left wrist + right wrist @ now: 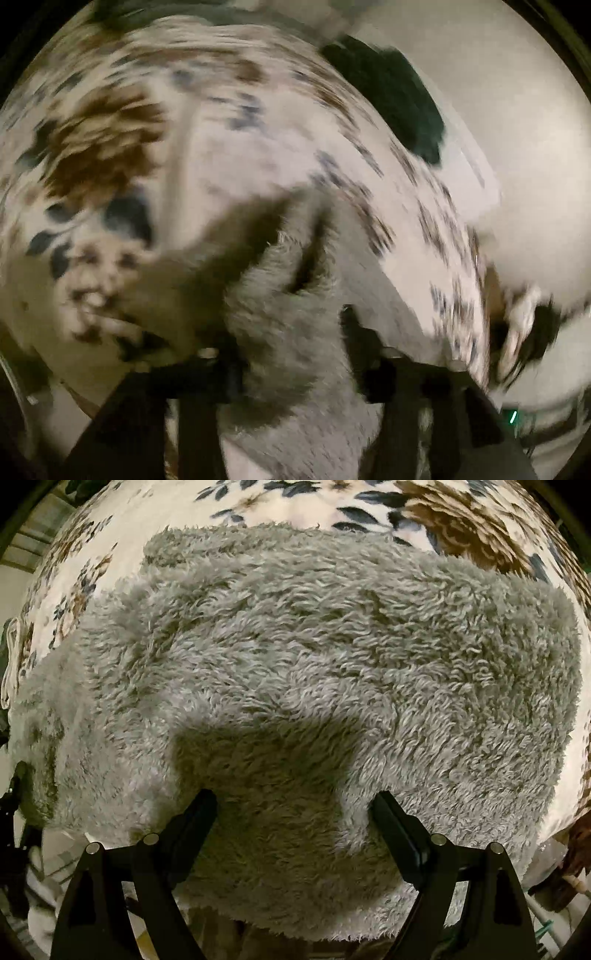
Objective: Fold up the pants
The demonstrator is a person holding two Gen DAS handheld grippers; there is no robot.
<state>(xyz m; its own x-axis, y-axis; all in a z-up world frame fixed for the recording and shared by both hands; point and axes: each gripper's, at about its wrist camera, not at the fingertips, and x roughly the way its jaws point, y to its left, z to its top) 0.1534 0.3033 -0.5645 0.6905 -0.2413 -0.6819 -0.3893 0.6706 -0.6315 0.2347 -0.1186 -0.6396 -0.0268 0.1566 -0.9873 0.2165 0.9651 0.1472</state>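
Observation:
The pants are grey and fluffy. In the right wrist view they (314,672) lie spread over a floral blanket (280,502) and fill most of the frame. My right gripper (293,805) is open, its two black fingers (195,819) resting on the fleece near its front edge, with nothing pinched. In the left wrist view, which is motion-blurred, a bunch of the grey pants (291,332) rises between the black fingers (229,373) of my left gripper (299,365), which is shut on it and holds it above the blanket (221,140).
The cream blanket with brown and blue flowers covers the bed. A dark green object (399,96) lies beyond the blanket's far edge beside a pale wall. Cluttered items show past the bed's right edge (569,856).

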